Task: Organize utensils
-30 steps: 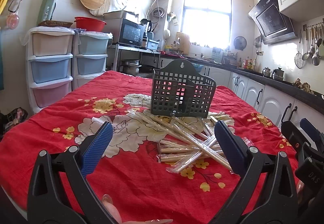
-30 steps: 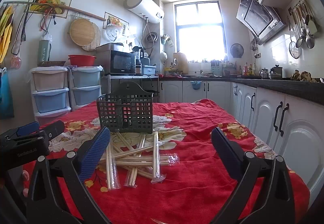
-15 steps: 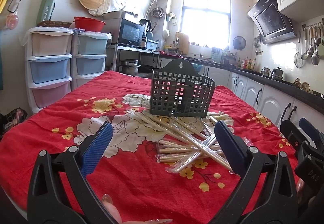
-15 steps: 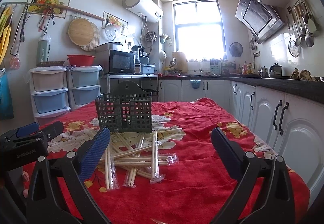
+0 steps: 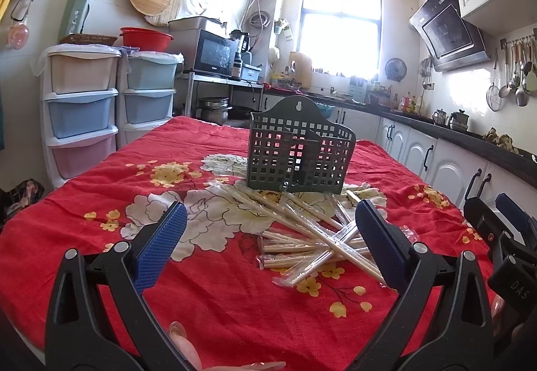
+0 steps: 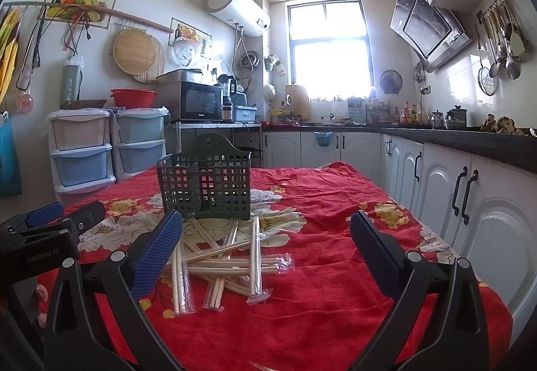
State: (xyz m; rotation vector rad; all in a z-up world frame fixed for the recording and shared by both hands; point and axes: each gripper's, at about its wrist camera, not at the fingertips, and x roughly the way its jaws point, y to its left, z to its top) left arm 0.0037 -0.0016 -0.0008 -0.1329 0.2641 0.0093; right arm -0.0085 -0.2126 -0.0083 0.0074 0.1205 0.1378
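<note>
Left gripper (image 5: 270, 220) and right gripper (image 6: 265, 228) both gape wide, empty; wrapped chopsticks (image 5: 312, 236) heaped ahead of jaws, before basket (image 5: 300, 151).

right gripper (image 6: 266, 248) jaws wide apart, empty, lower frame | wrapped chopsticks (image 6: 228, 262) piled centre | green basket (image 6: 205, 181) upright just behind pile

Red tablecloth (image 5: 218, 287) with white and yellow flowers; dark green perforated utensil holder (image 5: 298, 156); pale wooden chopsticks (image 5: 312, 236).

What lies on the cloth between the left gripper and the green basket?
A loose pile of wrapped chopsticks lies between the left gripper and basket, shown in the left wrist view.
</note>
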